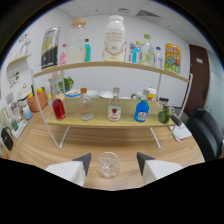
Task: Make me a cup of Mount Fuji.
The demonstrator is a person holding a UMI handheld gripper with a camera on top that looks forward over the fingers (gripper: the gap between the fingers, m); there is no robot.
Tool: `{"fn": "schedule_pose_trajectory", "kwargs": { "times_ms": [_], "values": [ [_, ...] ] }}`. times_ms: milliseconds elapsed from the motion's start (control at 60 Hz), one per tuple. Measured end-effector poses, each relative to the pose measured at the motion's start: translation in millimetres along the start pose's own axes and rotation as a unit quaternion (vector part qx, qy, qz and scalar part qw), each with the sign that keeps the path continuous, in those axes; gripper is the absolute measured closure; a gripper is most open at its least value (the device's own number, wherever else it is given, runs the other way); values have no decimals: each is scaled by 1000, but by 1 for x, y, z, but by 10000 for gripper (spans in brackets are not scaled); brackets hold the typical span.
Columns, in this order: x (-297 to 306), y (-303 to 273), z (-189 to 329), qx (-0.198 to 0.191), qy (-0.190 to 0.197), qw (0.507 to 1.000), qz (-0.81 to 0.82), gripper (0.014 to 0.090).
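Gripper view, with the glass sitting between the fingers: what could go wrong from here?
1. The tool is open with the clear glass between its fingers, gaps at both sides; an off-centre closure might tip or push it along the wooden table.
2. The glass is transparent, so its rim is hard to judge, and a grip could land too low or too high.
3. The red bottle, two clear bottles and blue bottle stand close together on the lower shelf; reaching for one could knock a neighbour.

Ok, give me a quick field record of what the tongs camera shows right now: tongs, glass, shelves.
tongs: open, fingertips either side of the glass
glass: clear, empty-looking, standing on the wooden table between the fingers
lower shelf: red bottle, two clear bottles, blue bottle
upper shelf: large white bottle, assorted others
held: nothing
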Motion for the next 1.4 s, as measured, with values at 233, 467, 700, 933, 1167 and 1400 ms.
{"fn": "schedule_pose_trajectory", "kwargs": {
  "times_ms": [233, 467, 700, 933, 1167, 1400],
  "values": [
    [-1, 19, -9, -11, 17, 1000, -3, 194],
    [-40, 36, -27, 17, 5, 1000, 5, 194],
    [-87, -21, 3, 101, -36, 994, 33, 188],
    [-93, -86, 68, 149, -34, 988, 27, 196],
    [-88, -113, 120, 144, -27, 989, 36, 443],
    [-89, -112, 132, 136, -33, 990, 28, 681]
  ]
}}
